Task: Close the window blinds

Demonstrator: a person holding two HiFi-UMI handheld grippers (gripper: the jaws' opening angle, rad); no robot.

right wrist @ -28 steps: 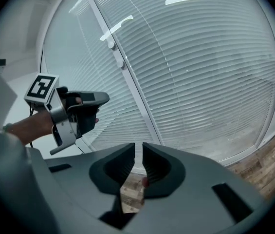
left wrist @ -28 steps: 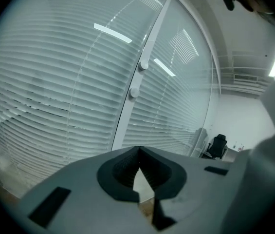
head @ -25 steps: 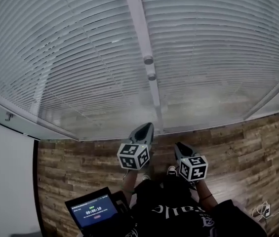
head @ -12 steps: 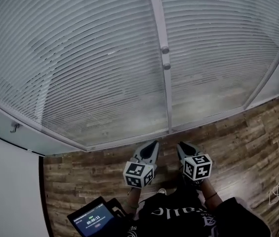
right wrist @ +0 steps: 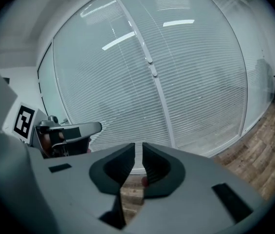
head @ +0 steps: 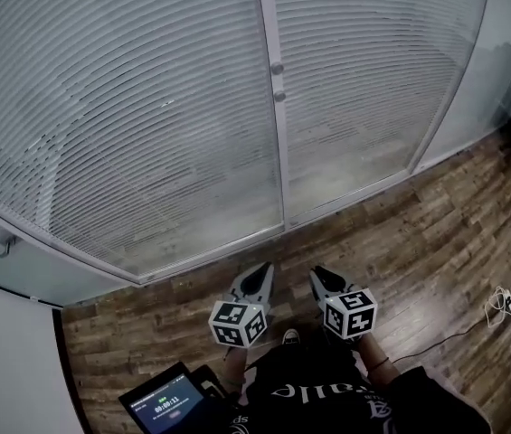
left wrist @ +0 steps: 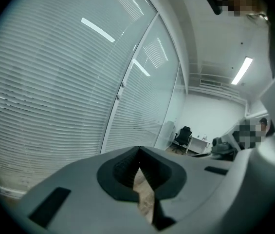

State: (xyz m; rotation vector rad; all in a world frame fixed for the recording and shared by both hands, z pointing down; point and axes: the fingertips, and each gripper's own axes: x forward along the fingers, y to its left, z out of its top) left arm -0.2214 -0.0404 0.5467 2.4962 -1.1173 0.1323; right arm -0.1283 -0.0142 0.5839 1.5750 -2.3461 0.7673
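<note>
Left hand-held gripper (head: 257, 277): jaws together, empty, low over wood floor (head: 418, 233). Right hand-held gripper (head: 320, 277) just beside it: jaws a slit apart, empty. Blinds (head: 128, 107) behind glass ahead, lowered full height, well apart from both.

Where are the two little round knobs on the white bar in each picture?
Head view: knobs near the top, in the middle.
Left gripper view: knobs tiny, just left of centre.
Right gripper view: knobs in the upper middle.
Shared landmark: the white bar between the blinds.
</note>
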